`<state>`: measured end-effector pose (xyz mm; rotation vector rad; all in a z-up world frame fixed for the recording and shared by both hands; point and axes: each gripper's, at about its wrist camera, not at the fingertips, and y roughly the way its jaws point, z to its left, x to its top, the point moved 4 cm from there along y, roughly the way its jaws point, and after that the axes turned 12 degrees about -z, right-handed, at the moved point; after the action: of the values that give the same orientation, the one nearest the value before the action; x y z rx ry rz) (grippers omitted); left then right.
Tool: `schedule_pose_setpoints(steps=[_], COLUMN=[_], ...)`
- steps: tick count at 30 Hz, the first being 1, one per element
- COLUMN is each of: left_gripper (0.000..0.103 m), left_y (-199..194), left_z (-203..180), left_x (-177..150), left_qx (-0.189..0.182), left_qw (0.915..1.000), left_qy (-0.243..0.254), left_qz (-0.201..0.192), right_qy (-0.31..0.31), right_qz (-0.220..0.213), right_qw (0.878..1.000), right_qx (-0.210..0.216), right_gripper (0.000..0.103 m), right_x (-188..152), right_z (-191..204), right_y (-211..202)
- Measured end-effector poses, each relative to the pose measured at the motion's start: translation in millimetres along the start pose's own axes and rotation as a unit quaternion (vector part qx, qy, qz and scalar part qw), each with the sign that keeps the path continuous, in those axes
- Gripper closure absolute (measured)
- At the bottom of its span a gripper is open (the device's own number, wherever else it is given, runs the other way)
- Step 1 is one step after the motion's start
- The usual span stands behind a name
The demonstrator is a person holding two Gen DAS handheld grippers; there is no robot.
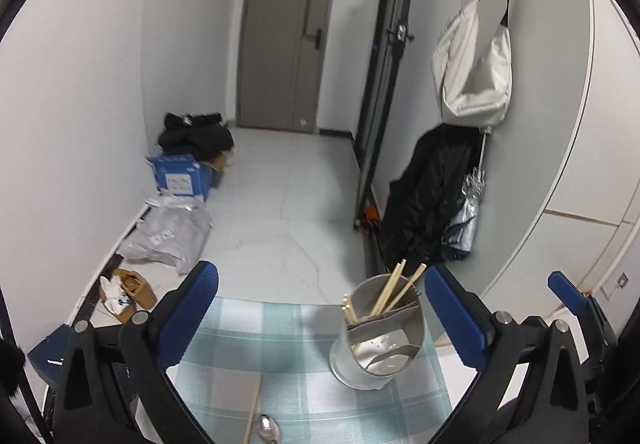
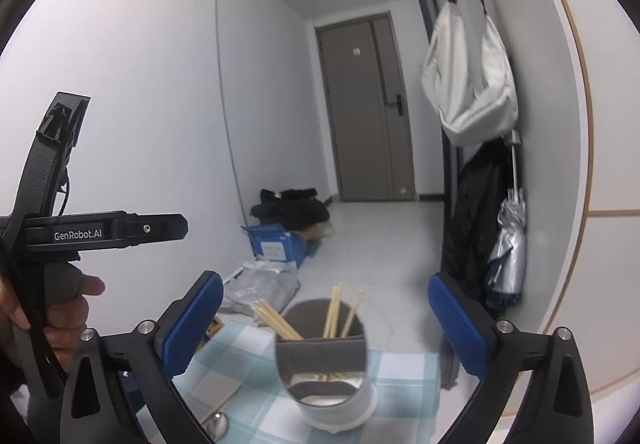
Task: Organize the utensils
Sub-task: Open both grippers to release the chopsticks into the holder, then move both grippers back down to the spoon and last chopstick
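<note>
Left wrist: left gripper [image 1: 320, 308] spread wide, empty. Metal holder [image 1: 378, 340] with chopsticks [image 1: 394, 290] near checked tablecloth's [image 1: 256, 340] far edge; spoon [image 1: 268, 429] and a stick at near edge, probably next pick.
Right wrist: right gripper [image 2: 326, 314] released, empty. Left tool reads "GenRobot.AI".

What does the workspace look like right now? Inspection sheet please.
Surface: checked tablecloth, blue and white, on the table.
Job's things: metal utensil holder standing upright, chopsticks in it; a spoon and one loose chopstick lying on the cloth near the bottom edge.
Clutter: nothing else seen on the cloth.
Grippers: left hand-held gripper open, empty; right hand-held gripper open, empty.
Cables: nothing seen.
Surroundings: door, white bag hanging on wall, blue box and grey bags on floor.
</note>
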<state>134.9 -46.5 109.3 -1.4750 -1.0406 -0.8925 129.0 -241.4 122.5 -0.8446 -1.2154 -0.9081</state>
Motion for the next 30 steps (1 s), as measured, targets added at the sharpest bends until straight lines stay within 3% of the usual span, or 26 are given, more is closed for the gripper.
schedule_pose_setpoints(steps=[8,16,22,30], left_gripper=[0.001,0.001,0.001,0.001], left_y=[-13,-29,-35,-33], left_z=[15,25,44,64], left_x=[-12,-29,-42,-65], left_qx=[0.019,0.02,0.03,0.05], left_qw=[0.9995,0.9992,0.9987,0.9977], left_qy=[-0.011,-0.007,-0.025,-0.035], left_qz=[-0.022,-0.033,-0.033,-0.029], right_qy=[-0.002,-0.055,-0.084,-0.06], right_qz=[-0.003,0.006,0.013,0.055], right_qw=[1.0,0.998,0.996,0.997], right_qx=[-0.014,-0.023,0.004,0.017], right_gripper=[0.0,0.0,0.0,0.0], right_x=[-1,-15,-31,-62], right_z=[22,51,78,93], right_y=[-16,-30,-34,-23])
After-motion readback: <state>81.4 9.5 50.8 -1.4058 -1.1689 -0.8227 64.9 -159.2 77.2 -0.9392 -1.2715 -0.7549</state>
